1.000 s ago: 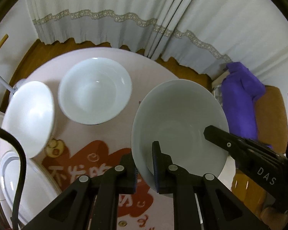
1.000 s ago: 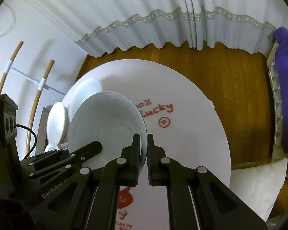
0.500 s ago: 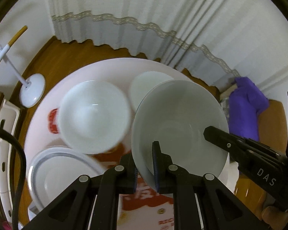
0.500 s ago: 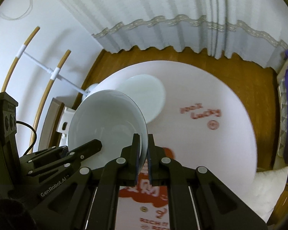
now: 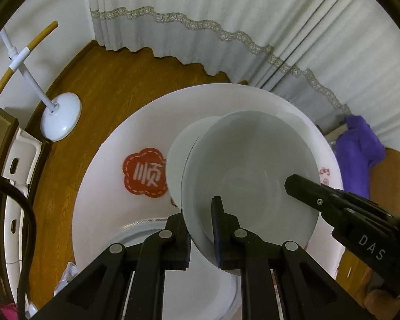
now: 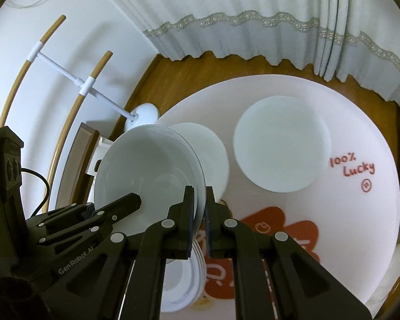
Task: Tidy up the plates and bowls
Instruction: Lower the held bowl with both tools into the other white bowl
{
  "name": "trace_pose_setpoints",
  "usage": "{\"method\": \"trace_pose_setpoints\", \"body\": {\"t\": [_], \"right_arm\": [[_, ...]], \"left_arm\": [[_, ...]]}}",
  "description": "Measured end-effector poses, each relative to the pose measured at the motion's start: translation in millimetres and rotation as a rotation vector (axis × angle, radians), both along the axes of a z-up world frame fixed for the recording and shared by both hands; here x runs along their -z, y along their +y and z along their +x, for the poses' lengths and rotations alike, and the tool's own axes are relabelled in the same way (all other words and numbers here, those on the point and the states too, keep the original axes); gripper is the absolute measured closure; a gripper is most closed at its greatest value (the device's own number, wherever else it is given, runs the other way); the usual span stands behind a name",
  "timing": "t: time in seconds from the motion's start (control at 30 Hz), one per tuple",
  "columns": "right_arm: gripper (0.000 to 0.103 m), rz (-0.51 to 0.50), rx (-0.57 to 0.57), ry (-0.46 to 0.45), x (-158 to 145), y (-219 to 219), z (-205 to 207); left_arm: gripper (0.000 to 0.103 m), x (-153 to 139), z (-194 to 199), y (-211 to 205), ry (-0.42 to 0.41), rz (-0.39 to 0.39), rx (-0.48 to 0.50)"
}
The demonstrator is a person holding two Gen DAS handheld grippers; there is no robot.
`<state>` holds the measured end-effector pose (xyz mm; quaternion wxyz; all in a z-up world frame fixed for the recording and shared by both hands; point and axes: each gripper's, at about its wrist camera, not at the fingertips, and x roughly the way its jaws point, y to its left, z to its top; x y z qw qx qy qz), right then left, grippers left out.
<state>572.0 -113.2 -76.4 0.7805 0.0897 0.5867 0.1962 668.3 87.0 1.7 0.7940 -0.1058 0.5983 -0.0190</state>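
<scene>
Round table (image 6: 320,240) w/ pink cloth is the landmark, biggest thing in both views. Vs a sec ago, both hands have carried the held bowl (image 5: 250,170) sideways across the table: earlier it hung over the red blob near the table's middle w/ an empty bowl and a plate off to one side; now it hovers over a second bowl (image 6: 208,154) standing on the table, w/ the red "顺" patch (image 5: 144,172) just beside that one. Judgement: this looks like the approach to nesting, so the stack step is close but not done — held bowl is tilted, clear of the table, not yet seated in the lower one. A flat white plate (image 6: 281,150) lies further in on the table, near the "100% Lucky" print (image 6: 352,166); a plate stack (image 6: 192,274) sits at the table's near edge, under the grippers. Pose: both grippers point steeply down at the table from the near side. Left gripper (image 5: 201,210) is clamped on the bowl's near rim, one finger inside, one outside. Right gripper (image 6: 198,202) pinches the opposite rim likewise, jaws almost together w/ only the bowl wall between.
</scene>
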Motion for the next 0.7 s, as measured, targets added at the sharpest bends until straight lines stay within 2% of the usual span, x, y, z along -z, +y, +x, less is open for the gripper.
{"method": "trace_pose_setpoints", "body": {"t": [0.33,0.7], "right_arm": [[0.097,-0.025,0.047,0.027,15.8,11.7,8.1],[0.097,-0.041,0.082,0.052,29.1,12.0,14.0]], "left_arm": [[0.092,24.7,41.0,2.1,0.049,0.009,0.036],[0.093,39.4,57.7,-2.1,0.067,0.023,0.059]]}}
